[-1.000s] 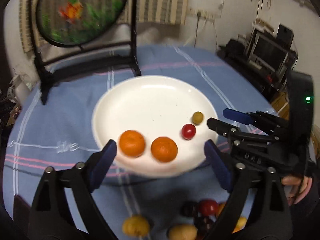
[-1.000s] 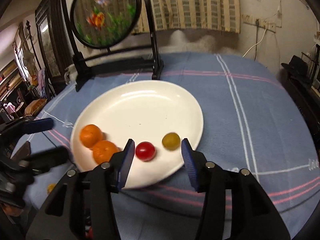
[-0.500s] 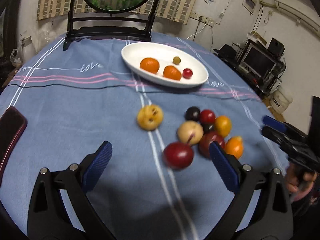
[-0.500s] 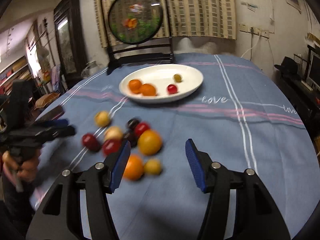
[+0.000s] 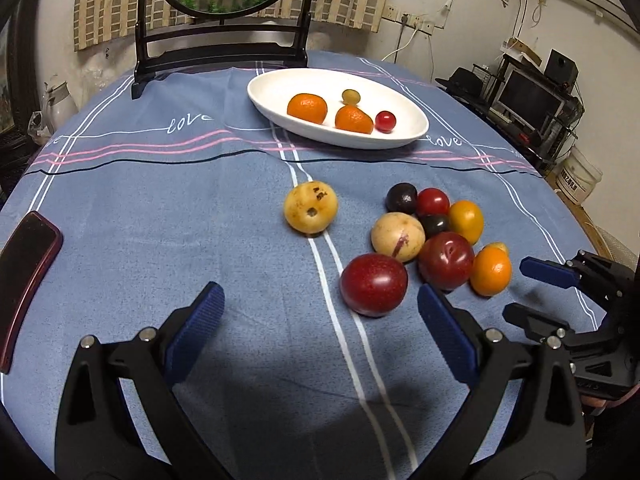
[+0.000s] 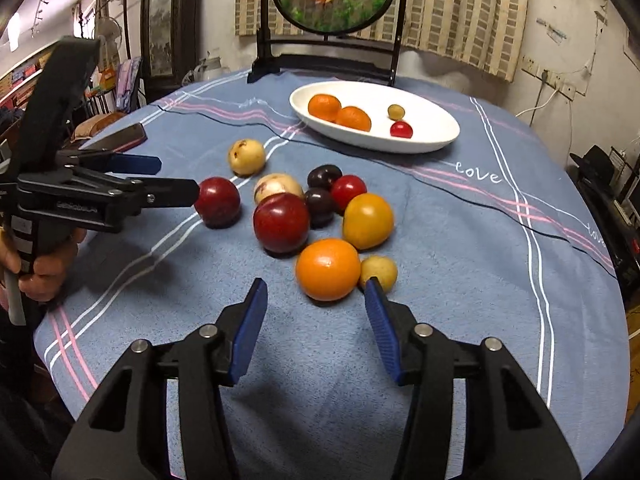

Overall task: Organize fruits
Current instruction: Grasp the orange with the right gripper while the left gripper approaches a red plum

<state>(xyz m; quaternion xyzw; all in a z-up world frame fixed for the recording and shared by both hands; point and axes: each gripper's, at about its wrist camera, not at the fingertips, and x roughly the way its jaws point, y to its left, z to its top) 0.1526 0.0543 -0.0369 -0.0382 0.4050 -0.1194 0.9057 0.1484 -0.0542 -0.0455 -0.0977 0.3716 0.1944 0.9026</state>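
Note:
A white oval plate (image 5: 404, 136) (image 6: 432, 140) at the far side holds two oranges, a red cherry tomato and a small green fruit. A cluster of loose fruits lies on the blue tablecloth: a dark red plum (image 5: 373, 284) (image 6: 217, 201), another red plum (image 5: 446, 260) (image 6: 281, 222), an orange (image 5: 490, 271) (image 6: 328, 269), a yellow tomato (image 6: 368, 221), and a yellow spotted fruit (image 5: 311, 213) (image 6: 246, 157) set apart. My left gripper (image 5: 320, 328) (image 6: 176, 180) is open and empty, just short of the nearest plum. My right gripper (image 6: 316, 316) (image 5: 524, 292) is open and empty, just short of the orange.
A dark red phone (image 5: 24, 276) lies at the table's left edge. A black stand with a round fish picture (image 5: 224, 40) (image 6: 328, 32) stands behind the plate. Shelves and electronics (image 5: 532, 96) fill the room to the right.
Both grippers have pulled back from the plate toward the near side of the table. They now hover low by the loose fruit cluster. Both stay open and empty.

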